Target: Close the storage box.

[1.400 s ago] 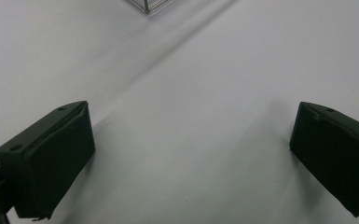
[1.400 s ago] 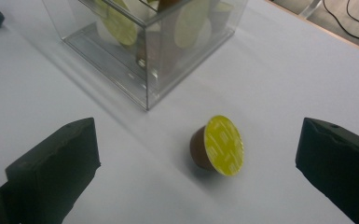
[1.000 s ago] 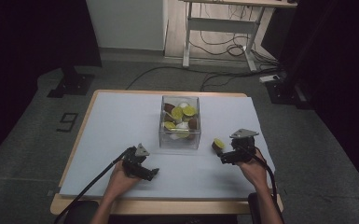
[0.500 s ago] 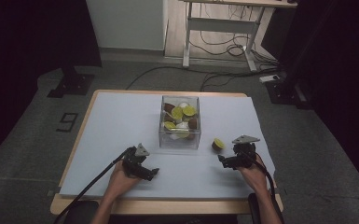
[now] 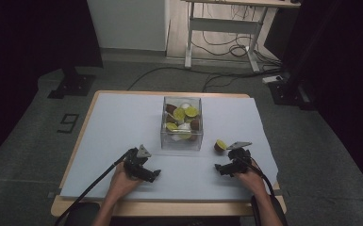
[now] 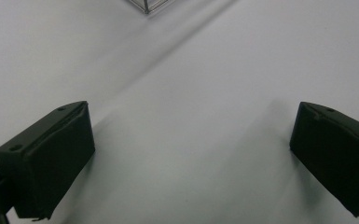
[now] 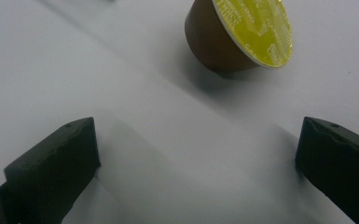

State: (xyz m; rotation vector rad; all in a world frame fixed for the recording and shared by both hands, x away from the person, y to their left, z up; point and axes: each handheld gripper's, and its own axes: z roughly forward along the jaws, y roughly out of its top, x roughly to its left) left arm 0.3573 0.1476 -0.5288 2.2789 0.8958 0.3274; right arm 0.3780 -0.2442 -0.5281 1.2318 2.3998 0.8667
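A clear plastic box stands mid-table and holds several coffee capsules, brown, white and yellow-lidded. One brown capsule with a yellow lid lies on its side on the white table cover, just right of the box. In the right gripper view this capsule lies beyond the open right gripper, apart from both jaws. The right gripper rests low, near and slightly right of the capsule. The left gripper sits front left of the box, open over bare cover, with a box corner at the top edge.
The white cover spans most of the wooden table. Cables trail from both grippers toward the near edge. Dark floor, a stand base and a desk frame lie beyond the table.
The right gripper has drawn back toward the near edge, away from the capsule, which stays on the cover. The left gripper has hardly moved.
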